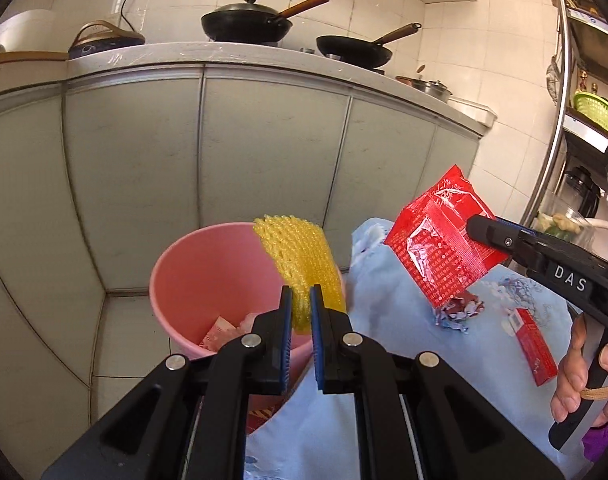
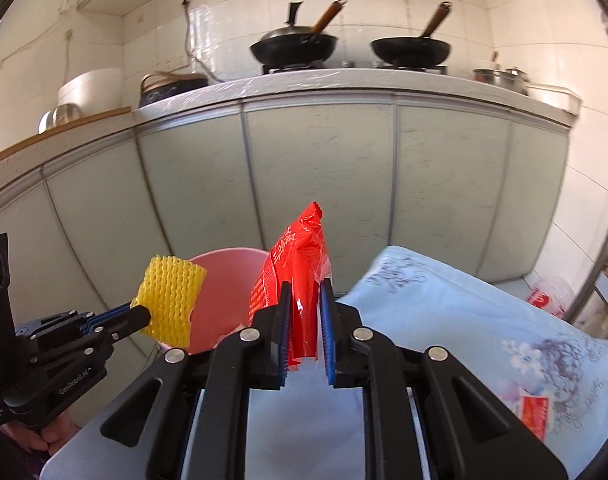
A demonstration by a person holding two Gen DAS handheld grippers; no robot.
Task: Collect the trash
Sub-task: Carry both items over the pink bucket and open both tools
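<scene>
The left gripper (image 1: 301, 300) is closed on a yellow foam net (image 1: 300, 264), which is held over the near rim of the pink bin (image 1: 176, 280). The right gripper (image 2: 305, 300) is clamped narrowly on a red wrapper (image 2: 300, 264), held beside the bin and still above the blue cloth (image 2: 443, 320) that covers the counter. The net is probably best carried a little further over the bin's mouth before its fingers (image 1: 286, 308) are parted, since light foam may catch on the rim. The wrapper should likewise be brought fully over the opening. A crumpled wrapper (image 1: 459, 308) and a red box (image 1: 535, 350) are left lying on the cloth.
</scene>
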